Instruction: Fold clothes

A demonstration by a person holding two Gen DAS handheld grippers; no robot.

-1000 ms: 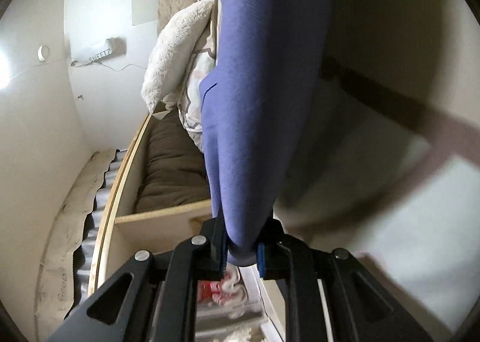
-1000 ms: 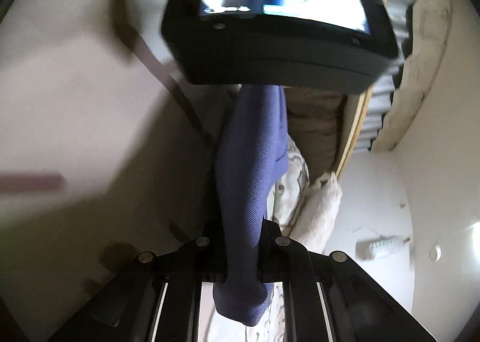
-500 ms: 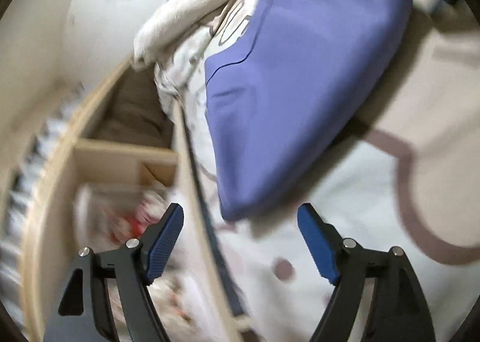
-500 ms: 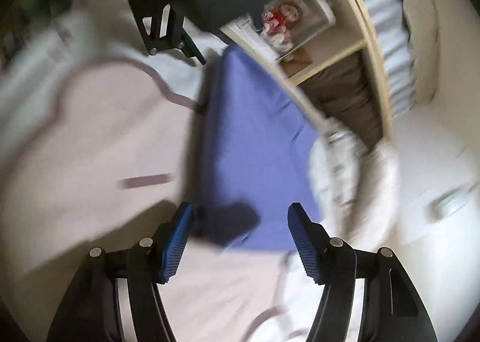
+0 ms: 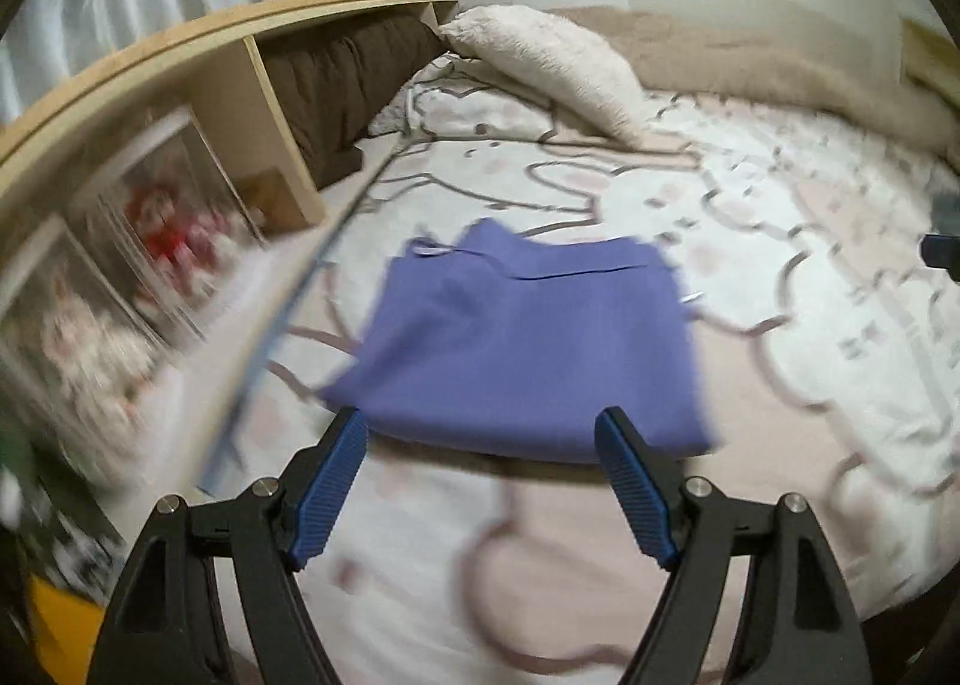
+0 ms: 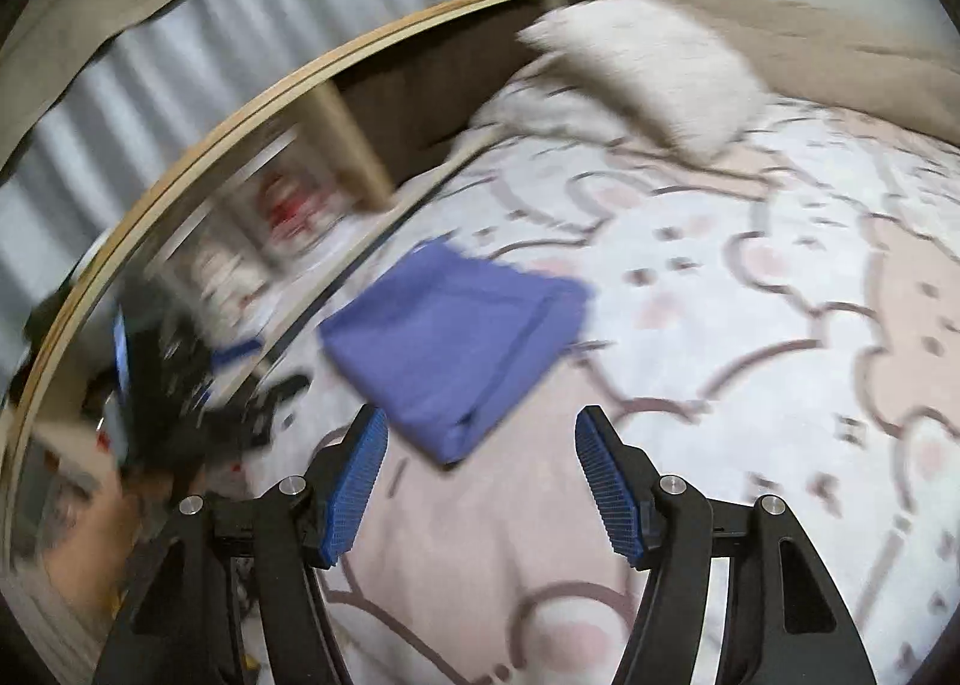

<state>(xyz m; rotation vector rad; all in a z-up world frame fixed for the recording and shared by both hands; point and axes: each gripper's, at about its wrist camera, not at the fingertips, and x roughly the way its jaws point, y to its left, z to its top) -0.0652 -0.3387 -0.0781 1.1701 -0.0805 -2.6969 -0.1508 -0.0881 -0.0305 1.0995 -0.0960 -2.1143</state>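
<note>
Left wrist view: my folded purple garment [image 5: 522,349] lies flat on the bed [image 5: 780,277], near its shelf-side edge, open bedspread to its right. Both left tongs [image 5: 480,481] and right tongs [image 6: 477,475] hang released, empty. Fluffy pillow [image 5: 540,60] beyond.

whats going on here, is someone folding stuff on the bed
Yes. A person holds a two-finger tool in each hand above a bed. A folded purple garment lies flat on the patterned bedspread, near the wooden shelf. The left tool and right tool have just opened, and nothing sits between their pads now.
</note>
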